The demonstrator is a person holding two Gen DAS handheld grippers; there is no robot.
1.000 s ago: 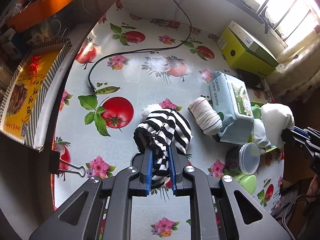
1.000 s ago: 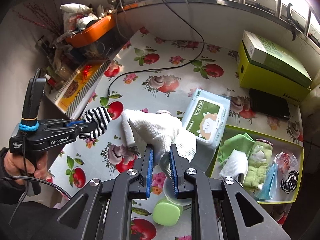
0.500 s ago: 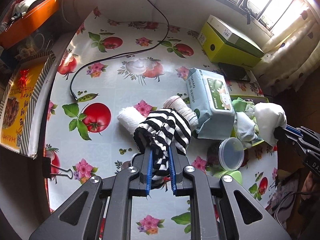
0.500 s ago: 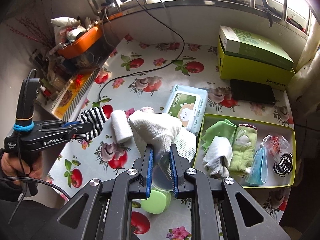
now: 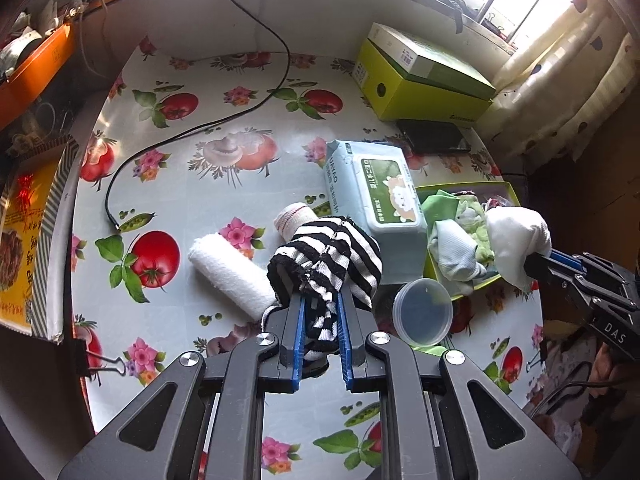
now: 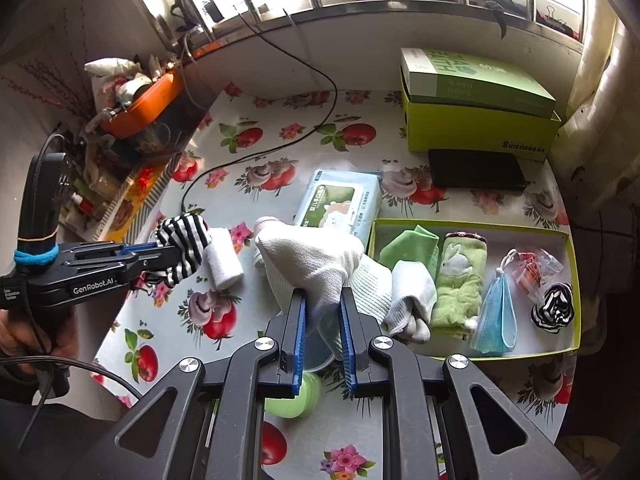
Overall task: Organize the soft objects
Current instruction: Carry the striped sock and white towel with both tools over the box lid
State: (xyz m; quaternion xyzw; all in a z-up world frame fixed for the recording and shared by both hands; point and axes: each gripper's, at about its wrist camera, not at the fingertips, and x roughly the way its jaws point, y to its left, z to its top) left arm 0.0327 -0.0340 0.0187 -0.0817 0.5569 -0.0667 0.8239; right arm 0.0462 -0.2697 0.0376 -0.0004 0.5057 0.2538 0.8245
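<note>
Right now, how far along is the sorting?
Done: folded cloths, a mask and a striped sock lie in the green tray. In hand: left claw grips the striped sock, right claw the white sock. Left: the white roll on the table.

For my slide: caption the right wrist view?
Right gripper holds white glove beside green tray; left gripper holds striped sock.

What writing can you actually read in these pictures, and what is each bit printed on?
"GenRobot.AI": side of the left gripper.
"SHISHONGNX", roughly; small letters: front of the yellow-green box.
"UNIAO", roughly: end of the wipes pack; its Chinese label is too small to read.
"DAS", cut off: body of the right gripper.
Large green letters on the box lid: upside down, unreadable.
Yellow poster: blurred.
</note>
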